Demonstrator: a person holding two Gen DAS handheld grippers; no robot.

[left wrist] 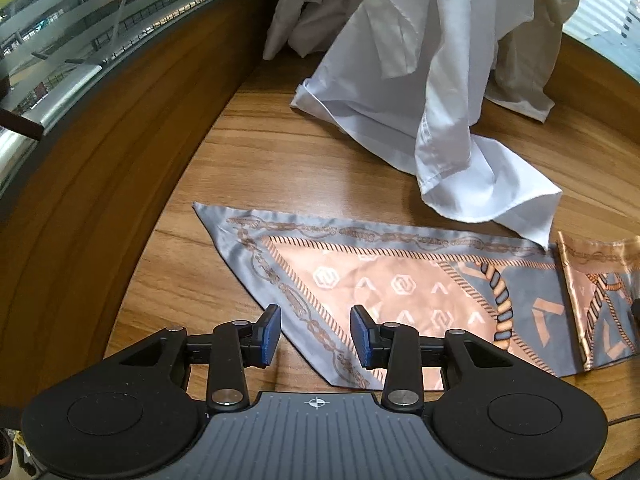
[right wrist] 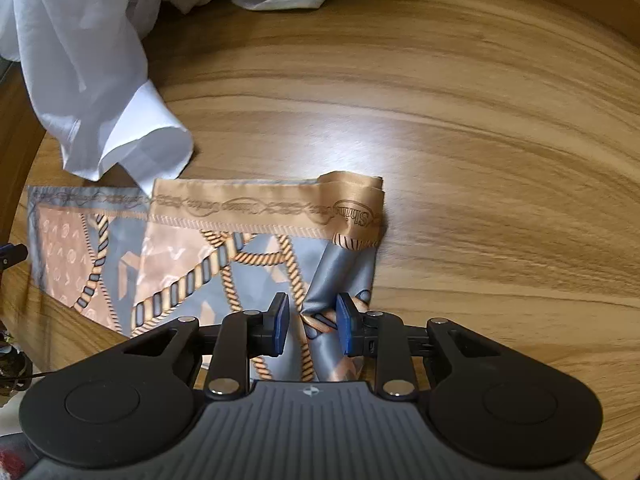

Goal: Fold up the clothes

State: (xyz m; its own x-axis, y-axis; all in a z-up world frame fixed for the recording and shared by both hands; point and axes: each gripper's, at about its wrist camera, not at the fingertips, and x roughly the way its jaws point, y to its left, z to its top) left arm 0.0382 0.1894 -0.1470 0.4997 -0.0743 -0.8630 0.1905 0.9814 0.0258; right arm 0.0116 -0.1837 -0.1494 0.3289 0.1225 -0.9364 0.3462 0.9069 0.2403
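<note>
While the left gripper hovers low over the wooden table, its jaws stand apart with nothing between the blue pads but bare wood and the near edge of the patterned scarf. That scarf lies flat just ahead of the jaws and runs off to their right, its grey border crossing under the right-hand pad and its pointed corner reaching out ahead and to the left. Farther ahead, a white garment hangs down in loose folds, one cuff-like end resting on the table and touching the scarf's far edge. Behind it lies more pale cloth in a heap, and a dark wooden rim curves away on the left.

From the right wrist view, the right gripper has its jaws apart as well, set on either side of a raised fold of the scarf; the grey fabric rises between the pads, though whether they touch it I cannot tell. Ahead of these jaws the scarf's tan border is folded over itself, ending in a bunched corner ahead and slightly right. The white garment hangs ahead and to the left, its end meeting the scarf's far edge. To the right of the jaws lies only table.
</note>
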